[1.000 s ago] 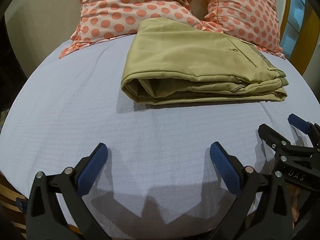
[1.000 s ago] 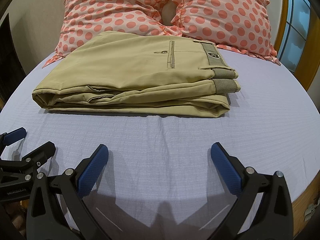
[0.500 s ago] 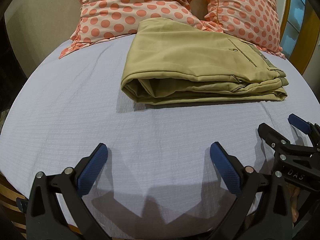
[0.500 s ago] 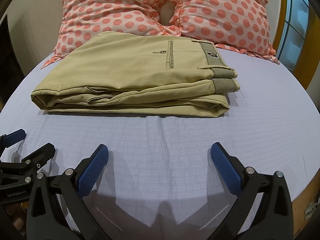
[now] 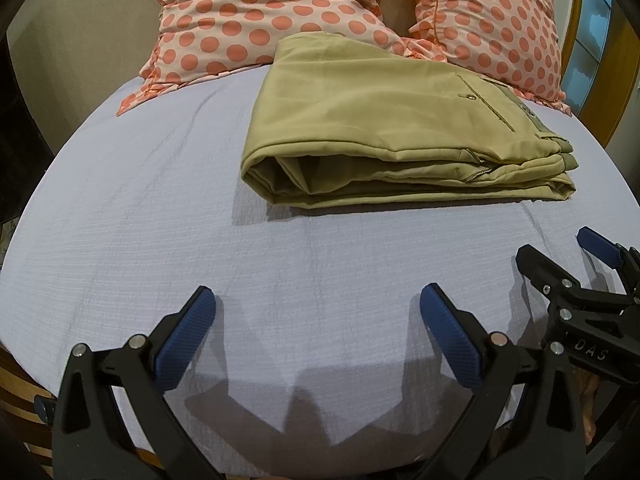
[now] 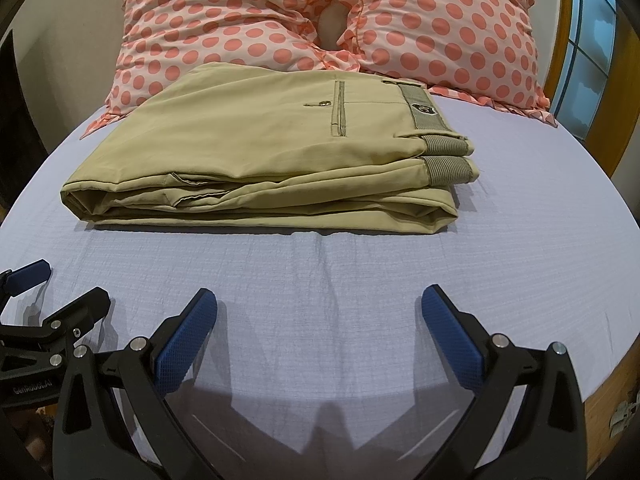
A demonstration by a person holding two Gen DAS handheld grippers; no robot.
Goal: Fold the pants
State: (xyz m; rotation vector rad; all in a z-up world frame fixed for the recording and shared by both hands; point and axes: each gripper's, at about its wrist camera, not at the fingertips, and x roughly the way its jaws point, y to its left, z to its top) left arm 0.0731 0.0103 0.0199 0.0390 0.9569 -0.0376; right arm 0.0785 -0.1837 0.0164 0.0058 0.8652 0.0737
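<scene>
- On the black body of your right gripper (image 5: 600,256), seen at the right edge of the left wrist view, pale letters read "DAS"; the lettering runs off behind the frame edge, so you get only those three.
- On the black body of your left gripper (image 6: 60,284), seen at the left edge of the right wrist view, a pale line of print reads roughly "GenROBOT.AI", tilted upward to the right; its middle letters are blurred.
- On the waistband of the folded khaki pants (image 6: 256,140), a small dark badge (image 6: 423,109) carries a light emblem, too small for you to read.
</scene>
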